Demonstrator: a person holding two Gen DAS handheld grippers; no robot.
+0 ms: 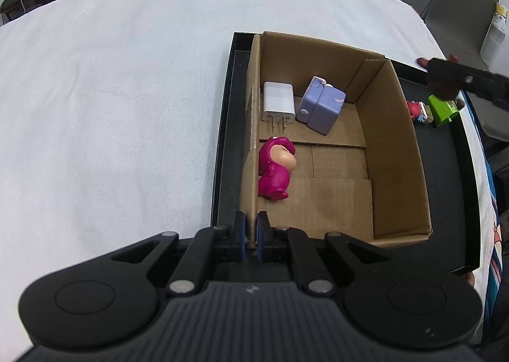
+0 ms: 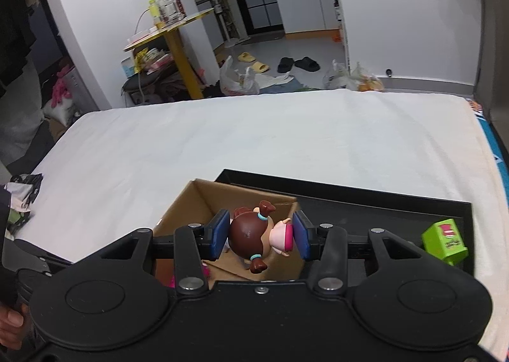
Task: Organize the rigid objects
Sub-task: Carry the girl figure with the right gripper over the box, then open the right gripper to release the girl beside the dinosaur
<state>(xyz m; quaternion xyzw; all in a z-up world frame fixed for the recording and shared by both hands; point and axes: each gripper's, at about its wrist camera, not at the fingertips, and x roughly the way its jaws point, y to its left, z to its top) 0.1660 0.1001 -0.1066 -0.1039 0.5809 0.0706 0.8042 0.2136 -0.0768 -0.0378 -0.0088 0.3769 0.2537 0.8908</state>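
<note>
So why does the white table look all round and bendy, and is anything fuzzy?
Left wrist view: the fisheye lens bows the white table, while the cardboard box looks sharp. Right wrist view: the walls curve too, and the doll in the right hand-held gripper is slightly soft.

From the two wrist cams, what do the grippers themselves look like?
Both look identical. Left gripper and right gripper: matte black plastic body, ribbed centre panel, a round disc shape on each side, angled black linkage arms with silver pivot pins, and jaws faced with blue pads. No cables or markings visible.
</note>
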